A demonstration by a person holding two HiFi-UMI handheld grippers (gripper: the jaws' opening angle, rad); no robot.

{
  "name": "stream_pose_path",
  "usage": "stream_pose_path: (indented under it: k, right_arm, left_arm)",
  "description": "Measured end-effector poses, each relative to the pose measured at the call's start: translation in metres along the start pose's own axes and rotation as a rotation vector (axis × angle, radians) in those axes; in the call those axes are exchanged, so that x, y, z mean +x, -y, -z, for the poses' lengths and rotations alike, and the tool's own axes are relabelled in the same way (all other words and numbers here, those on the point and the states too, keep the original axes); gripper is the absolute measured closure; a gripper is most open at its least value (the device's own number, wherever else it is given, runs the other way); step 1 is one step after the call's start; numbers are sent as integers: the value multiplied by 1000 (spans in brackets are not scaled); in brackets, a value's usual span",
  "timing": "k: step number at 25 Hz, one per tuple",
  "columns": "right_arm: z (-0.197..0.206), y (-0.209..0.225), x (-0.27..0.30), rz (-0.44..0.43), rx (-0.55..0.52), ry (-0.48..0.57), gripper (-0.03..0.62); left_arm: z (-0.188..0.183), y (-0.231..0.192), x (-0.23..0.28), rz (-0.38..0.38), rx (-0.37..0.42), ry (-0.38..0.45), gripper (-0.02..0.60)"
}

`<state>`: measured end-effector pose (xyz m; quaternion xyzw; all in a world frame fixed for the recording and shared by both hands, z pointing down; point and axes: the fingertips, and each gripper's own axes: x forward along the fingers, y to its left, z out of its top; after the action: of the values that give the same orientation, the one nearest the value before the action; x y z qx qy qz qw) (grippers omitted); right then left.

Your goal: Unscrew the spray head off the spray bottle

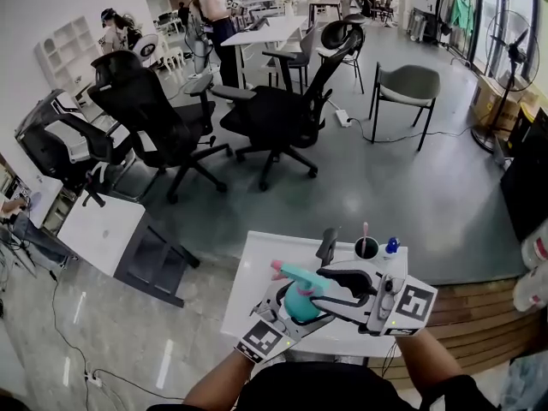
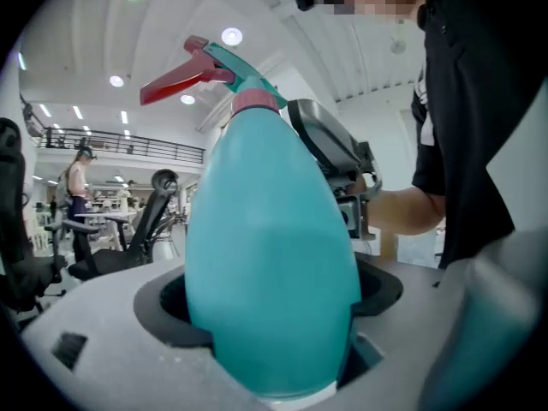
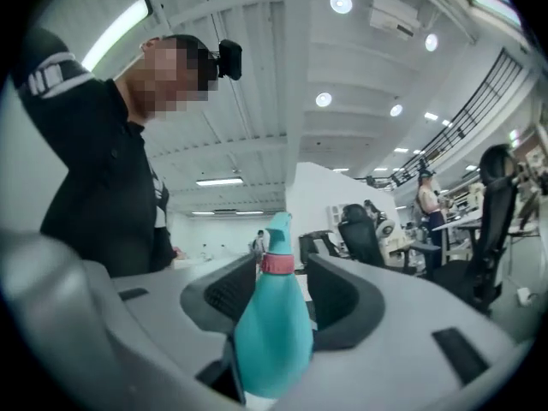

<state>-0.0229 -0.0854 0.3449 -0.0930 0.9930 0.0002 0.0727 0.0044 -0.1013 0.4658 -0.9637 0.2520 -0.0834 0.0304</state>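
Observation:
A teal spray bottle [image 1: 300, 302] with a pink collar [image 3: 276, 264] and a teal head with a red trigger [image 2: 205, 67] is held up over the white table [image 1: 257, 264]. My left gripper [image 1: 295, 311] is shut on the bottle's wide body [image 2: 270, 264], which fills the space between its jaws. My right gripper [image 1: 330, 289] comes in from the right. Its jaws stand on either side of the bottle's neck [image 3: 278, 281], with a gap showing on each side of the collar. The spray head [image 3: 278, 229] pokes out past the fingertips.
On the table's far edge stand a black cup with pens [image 1: 366, 248] and a small blue thing [image 1: 391, 245]. Black office chairs [image 1: 274, 118] and a grey chair [image 1: 407, 84] stand on the floor beyond. A white desk [image 1: 98, 229] is at the left.

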Motion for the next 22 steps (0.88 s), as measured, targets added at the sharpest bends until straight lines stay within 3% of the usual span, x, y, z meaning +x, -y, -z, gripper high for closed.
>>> stream_pose_path:
  k: [5,9,18,19,20,22]
  right_arm:
    - [7,25,0,189,19,-22,418]
    - [14,34,5,266,50,-52,417]
    - [19,39,28,381,7,-86,361]
    - [18,39,28,390,2,-82,372]
    - [17,40,28,396,-4,-79,431]
    - [17,39,27,394,-17,-83,450]
  left_arm:
    - [18,-48,-4,-232,-66,-63,120]
    - [23,-62,-2,-343,-51,-84,120]
    - [29,-55,8,-369,4,-109,120]
    - [29,-54,10,-364,6,-110,120]
    - [29,-53,11,-358,5,-108,120]
    - [31,-51,14,-347,-1,-101,119]
